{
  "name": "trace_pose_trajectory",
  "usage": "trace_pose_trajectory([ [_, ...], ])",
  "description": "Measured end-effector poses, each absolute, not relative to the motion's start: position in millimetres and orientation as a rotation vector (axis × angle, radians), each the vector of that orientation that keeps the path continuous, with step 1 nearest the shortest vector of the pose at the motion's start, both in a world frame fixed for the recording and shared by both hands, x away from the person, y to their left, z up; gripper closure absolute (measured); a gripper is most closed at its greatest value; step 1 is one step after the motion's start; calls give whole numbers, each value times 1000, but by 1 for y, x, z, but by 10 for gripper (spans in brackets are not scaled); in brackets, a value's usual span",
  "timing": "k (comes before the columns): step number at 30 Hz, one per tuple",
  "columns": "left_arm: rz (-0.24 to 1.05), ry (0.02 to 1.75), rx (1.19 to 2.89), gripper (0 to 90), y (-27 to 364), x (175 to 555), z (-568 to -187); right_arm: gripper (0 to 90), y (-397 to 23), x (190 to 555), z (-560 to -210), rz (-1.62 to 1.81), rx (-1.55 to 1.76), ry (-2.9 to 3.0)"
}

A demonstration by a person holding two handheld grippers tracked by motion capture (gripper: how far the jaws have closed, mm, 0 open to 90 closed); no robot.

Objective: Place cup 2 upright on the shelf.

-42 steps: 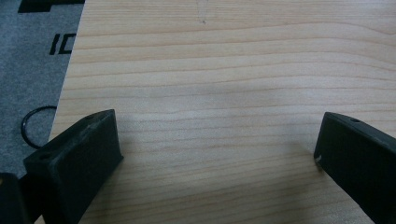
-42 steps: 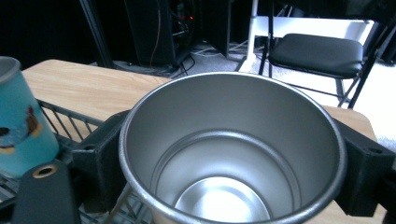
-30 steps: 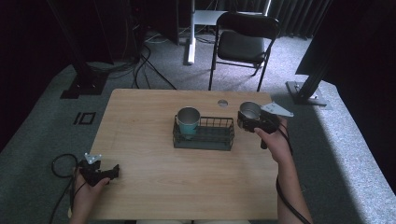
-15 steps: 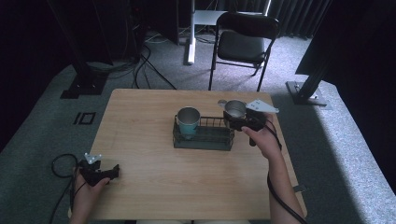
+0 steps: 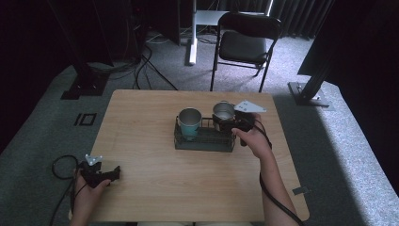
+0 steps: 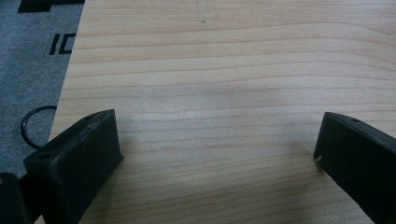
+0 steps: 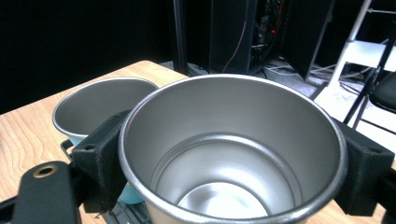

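left hand: mine [image 5: 87, 188], at the near left corner of the wooden table [image 5: 141, 113], wrapped round its tool, cable looping off the edge.
left gripper: [image 5: 101, 174] low over bare tabletop, jaws spread wide, nothing between them; in the left gripper view [image 6: 217, 158] I see wood grain alone in the gap.
teal cup: [image 5: 189, 122] upright in the left end of the wire basket, open mouth up; in the right gripper view [image 7: 100, 105] it sits just beyond my left jaw.
wire basket: [image 5: 204, 141] dark, mid-table, long side facing me.
steel cup: [image 5: 223, 112] upright, clamped by my jaws over the basket's right end; can't tell if its base touches the basket. Right gripper view [image 7: 233, 149]: empty, shiny inside.
right gripper: [image 5: 226, 123] jaws pressed on opposite sides of the steel cup, one each side of its rim.
right hand: [image 5: 251, 136] just right of the basket.
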State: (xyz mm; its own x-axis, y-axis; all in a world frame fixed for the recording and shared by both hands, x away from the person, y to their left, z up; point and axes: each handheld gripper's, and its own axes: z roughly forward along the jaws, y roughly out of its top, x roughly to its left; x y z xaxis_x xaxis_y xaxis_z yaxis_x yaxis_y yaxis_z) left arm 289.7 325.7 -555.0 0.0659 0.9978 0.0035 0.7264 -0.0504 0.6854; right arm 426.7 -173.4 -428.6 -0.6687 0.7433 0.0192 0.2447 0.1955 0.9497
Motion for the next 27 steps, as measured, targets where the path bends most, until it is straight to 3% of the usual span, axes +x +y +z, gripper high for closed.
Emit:
trace_pose_trajectory([
  [27,683,1712,1832,9,326,290,-555,143,-168,435,-472,1502,907,2126],
])
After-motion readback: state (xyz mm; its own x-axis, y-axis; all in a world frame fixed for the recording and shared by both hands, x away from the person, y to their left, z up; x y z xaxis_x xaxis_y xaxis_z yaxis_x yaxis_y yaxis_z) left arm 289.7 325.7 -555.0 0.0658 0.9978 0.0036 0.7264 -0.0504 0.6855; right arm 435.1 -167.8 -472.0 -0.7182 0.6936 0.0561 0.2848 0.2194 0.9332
